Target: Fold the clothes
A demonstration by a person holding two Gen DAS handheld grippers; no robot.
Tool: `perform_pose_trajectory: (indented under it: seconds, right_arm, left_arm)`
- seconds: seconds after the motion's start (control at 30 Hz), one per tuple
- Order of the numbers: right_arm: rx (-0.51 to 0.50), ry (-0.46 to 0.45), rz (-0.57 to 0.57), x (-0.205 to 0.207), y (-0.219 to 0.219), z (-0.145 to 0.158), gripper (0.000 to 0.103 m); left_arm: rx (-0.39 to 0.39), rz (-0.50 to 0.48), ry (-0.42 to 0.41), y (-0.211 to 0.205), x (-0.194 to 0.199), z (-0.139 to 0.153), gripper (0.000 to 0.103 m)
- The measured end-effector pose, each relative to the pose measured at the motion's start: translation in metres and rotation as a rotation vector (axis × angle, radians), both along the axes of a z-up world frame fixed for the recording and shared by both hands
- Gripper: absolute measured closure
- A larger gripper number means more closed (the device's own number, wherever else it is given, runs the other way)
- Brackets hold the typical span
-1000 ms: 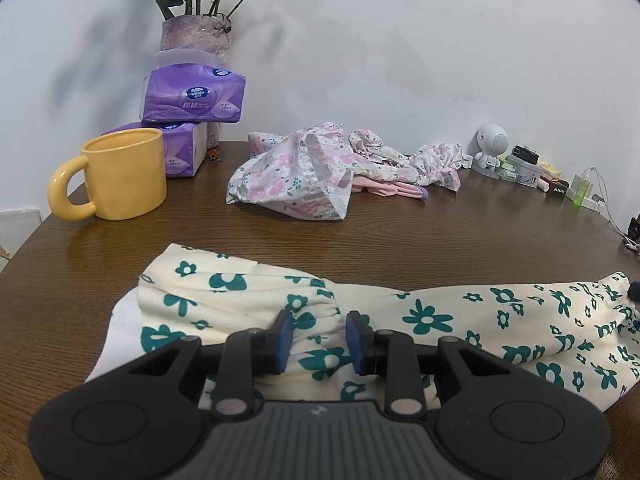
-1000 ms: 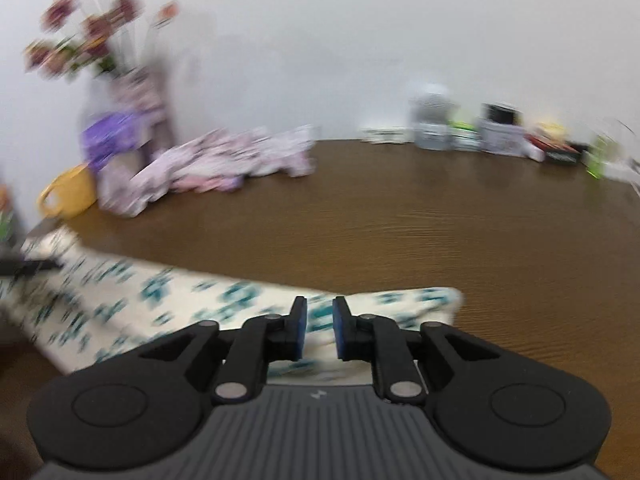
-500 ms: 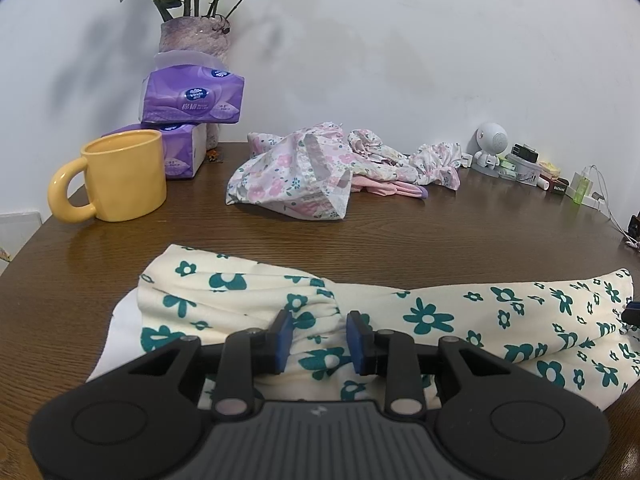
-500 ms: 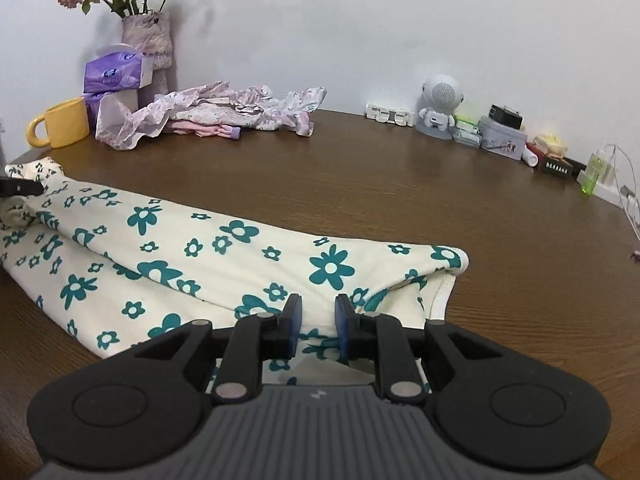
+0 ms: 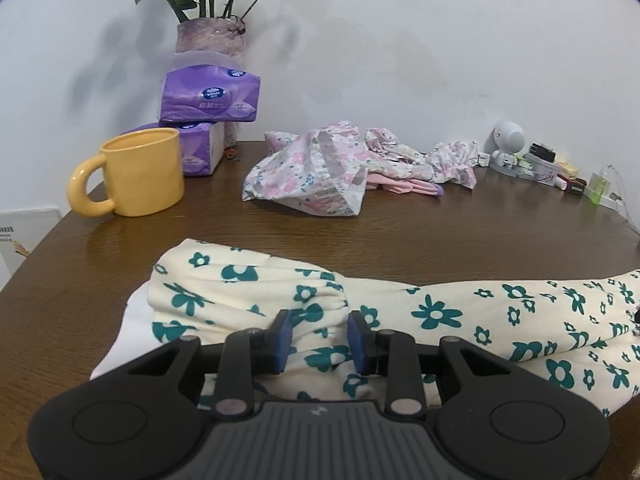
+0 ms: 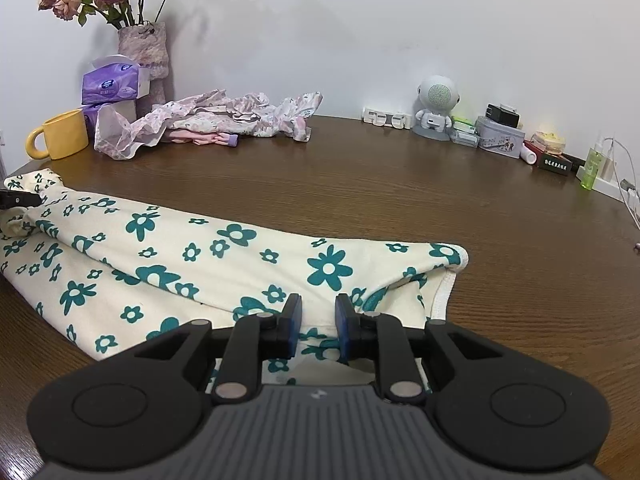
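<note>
Cream trousers with teal flowers (image 5: 440, 312) (image 6: 224, 256) lie stretched across the brown table (image 6: 400, 184). My left gripper (image 5: 319, 338) sits at the gathered waistband end, and its blue pads (image 5: 282, 336) are closed on a bunch of that cloth. At the leg's hem end, my right gripper (image 6: 318, 328) has its jaws close together with a fold of cloth between them. A tip of the left gripper (image 6: 18, 199) shows at the left edge of the right wrist view.
A crumpled pink floral garment (image 5: 320, 176) (image 6: 208, 120) lies at the back. A yellow mug (image 5: 136, 172), purple tissue packs (image 5: 208, 96) and a flower vase (image 6: 146, 48) stand at the back left. A small robot figure (image 6: 436, 108), tins and bottles line the back right.
One second ago the right wrist view was blurred as it swung with the leg end. The trousers now lie stretched out and still. The left gripper has barely moved.
</note>
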State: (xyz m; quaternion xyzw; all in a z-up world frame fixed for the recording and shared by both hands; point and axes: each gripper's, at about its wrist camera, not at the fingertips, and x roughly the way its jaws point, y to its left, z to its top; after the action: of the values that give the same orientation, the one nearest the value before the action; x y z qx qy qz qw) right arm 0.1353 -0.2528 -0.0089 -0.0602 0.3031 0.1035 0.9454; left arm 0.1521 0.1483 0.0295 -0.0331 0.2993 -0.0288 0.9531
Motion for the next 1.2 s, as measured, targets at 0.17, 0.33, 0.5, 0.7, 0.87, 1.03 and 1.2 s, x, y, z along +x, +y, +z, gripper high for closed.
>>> perform_pose_trajectory:
  seconds: [0.17, 0.33, 0.5, 0.7, 0.87, 1.03, 1.2]
  right_arm:
    - [0.052, -0.002, -0.001, -0.004, -0.004, 0.006, 0.075]
    - [0.122, -0.070, 0.050, -0.008, 0.009, 0.026, 0.065]
    - [0.119, -0.005, 0.103, 0.017, 0.034, 0.014, 0.065]
    - [0.079, 0.047, 0.071, 0.019, 0.027, 0.001, 0.060]
    - [0.073, 0.037, 0.057, 0.013, 0.012, 0.000, 0.060]
    - [0.077, 0.025, 0.063, 0.011, 0.010, -0.001, 0.058]
    - [0.076, 0.025, 0.061, 0.010, 0.011, 0.000, 0.056]
  left_arm:
    - [-0.047, -0.037, -0.049, -0.002, -0.009, 0.017, 0.063]
    - [-0.053, -0.218, -0.037, -0.044, -0.008, 0.024, 0.061]
    - [0.091, -0.298, 0.006, -0.088, 0.000, 0.005, 0.060]
    - [0.038, -0.265, 0.003, -0.078, -0.006, -0.004, 0.057]
    - [0.028, -0.215, 0.002, -0.065, -0.010, 0.002, 0.059]
    - [-0.048, -0.152, -0.033, -0.046, -0.009, 0.023, 0.059]
    - [-0.005, -0.121, 0.028, -0.054, 0.022, 0.021, 0.074]
